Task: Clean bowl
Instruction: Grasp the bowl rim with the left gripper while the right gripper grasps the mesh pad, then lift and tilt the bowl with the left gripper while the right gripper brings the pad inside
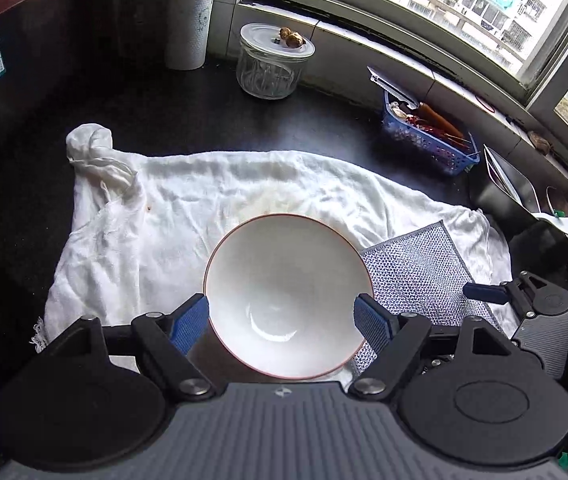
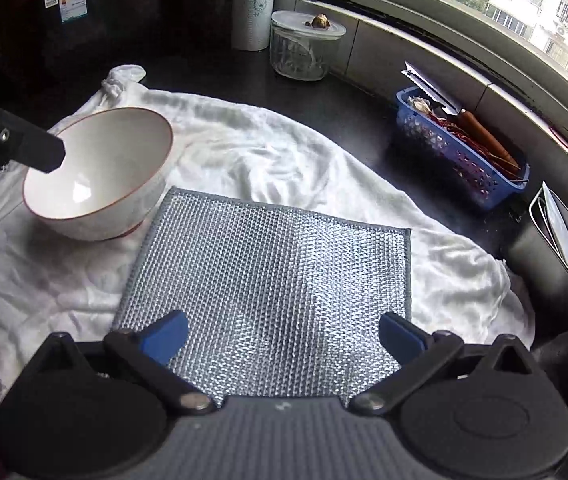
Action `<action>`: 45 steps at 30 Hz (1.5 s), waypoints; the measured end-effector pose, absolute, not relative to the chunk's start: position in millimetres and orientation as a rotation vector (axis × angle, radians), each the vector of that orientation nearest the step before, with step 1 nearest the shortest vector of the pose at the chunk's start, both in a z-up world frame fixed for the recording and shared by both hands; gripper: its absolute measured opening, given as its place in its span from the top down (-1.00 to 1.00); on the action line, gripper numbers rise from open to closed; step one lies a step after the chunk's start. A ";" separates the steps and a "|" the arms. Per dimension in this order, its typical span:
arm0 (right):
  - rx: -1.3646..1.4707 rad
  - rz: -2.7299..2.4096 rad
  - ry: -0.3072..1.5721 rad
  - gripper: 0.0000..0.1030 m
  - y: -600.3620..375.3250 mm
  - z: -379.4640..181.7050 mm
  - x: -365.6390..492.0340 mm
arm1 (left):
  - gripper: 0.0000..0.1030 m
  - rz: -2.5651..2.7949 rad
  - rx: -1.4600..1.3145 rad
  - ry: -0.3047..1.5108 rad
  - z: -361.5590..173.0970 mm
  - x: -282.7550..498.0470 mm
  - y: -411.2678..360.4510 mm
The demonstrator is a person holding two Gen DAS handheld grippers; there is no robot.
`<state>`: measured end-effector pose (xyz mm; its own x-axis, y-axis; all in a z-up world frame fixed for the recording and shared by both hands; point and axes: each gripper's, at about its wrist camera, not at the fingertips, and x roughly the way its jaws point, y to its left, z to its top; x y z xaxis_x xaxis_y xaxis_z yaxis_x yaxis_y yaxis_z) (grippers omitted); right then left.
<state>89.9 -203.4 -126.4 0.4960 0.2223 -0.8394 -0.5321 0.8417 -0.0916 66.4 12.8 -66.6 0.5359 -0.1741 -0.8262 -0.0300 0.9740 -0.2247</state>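
Note:
A white bowl [image 1: 287,296] with a thin red rim stands on a white cloth [image 1: 188,196]; it also shows in the right wrist view [image 2: 100,172], tilted. My left gripper [image 1: 282,320] is open with its blue pads on either side of the bowl's near part; whether they touch it I cannot tell. A silver mesh scouring cloth [image 2: 268,280] lies flat on the white cloth [image 2: 276,152], right of the bowl. My right gripper [image 2: 282,338] is open just above the mesh cloth's near edge, empty. The mesh cloth also shows in the left wrist view [image 1: 419,268].
A glass jar [image 1: 270,60] with a lid, a paper towel roll [image 1: 192,12] and a blue basket [image 1: 427,136] with a knife stand at the back of the dark counter. A metal container [image 2: 555,260] stands at the right. A window ledge [image 2: 443,28] runs behind.

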 end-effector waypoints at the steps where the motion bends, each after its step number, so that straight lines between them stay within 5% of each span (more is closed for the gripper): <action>1: -0.366 0.469 0.964 -0.77 -202.3 -129.5 93.0 | -0.55 -0.087 -0.216 1.004 -68.4 68.3 14.1; 9: -0.310 0.530 0.996 -0.61 -210.7 -136.1 103.5 | -0.55 -0.065 -0.234 0.972 -75.4 69.8 27.5; 12: -0.331 0.553 0.980 -0.19 -211.7 -132.5 102.5 | -0.55 -0.052 -0.267 0.958 -76.5 69.0 29.6; 14: -0.338 0.551 0.971 0.49 -215.3 -129.5 103.8 | -0.55 -0.051 -0.299 0.941 -76.0 67.7 30.4; 17: -0.324 0.555 0.977 0.77 -224.8 -123.1 107.9 | -0.55 -0.066 -0.299 0.916 -72.7 65.7 28.0; 27: -0.374 0.526 0.918 0.56 -242.9 -100.1 116.3 | -0.55 -0.078 -0.312 0.956 -65.5 57.3 28.7; 29: -0.309 0.556 0.969 0.18 -242.6 -107.8 123.5 | -0.55 -0.075 -0.301 0.965 -65.6 56.2 28.4; 34: -0.311 0.540 0.993 -0.27 -231.6 -117.2 132.2 | -0.55 -0.033 -0.256 0.971 -69.1 54.5 28.6; 36: -0.337 0.547 0.977 -0.21 -226.7 -118.0 130.5 | -0.54 -0.011 -0.259 0.969 -71.6 54.7 31.6; 38: -0.377 0.549 0.965 0.34 -223.7 -117.7 128.6 | -0.54 -0.002 -0.259 0.970 -74.7 55.7 34.1; 41: -0.386 0.567 0.957 0.85 -227.5 -112.7 126.7 | -0.49 -0.004 -0.255 0.975 -78.6 56.4 34.9; 45: -0.400 0.565 0.930 0.87 -237.9 -98.2 120.2 | -0.22 -0.016 -0.265 0.988 -83.7 57.1 35.4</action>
<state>120.2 -237.9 -98.2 0.4710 0.2808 -0.8362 -0.6131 0.7858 -0.0815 57.1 35.4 -83.7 0.5526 -0.1333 -0.8227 -0.1069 0.9677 -0.2285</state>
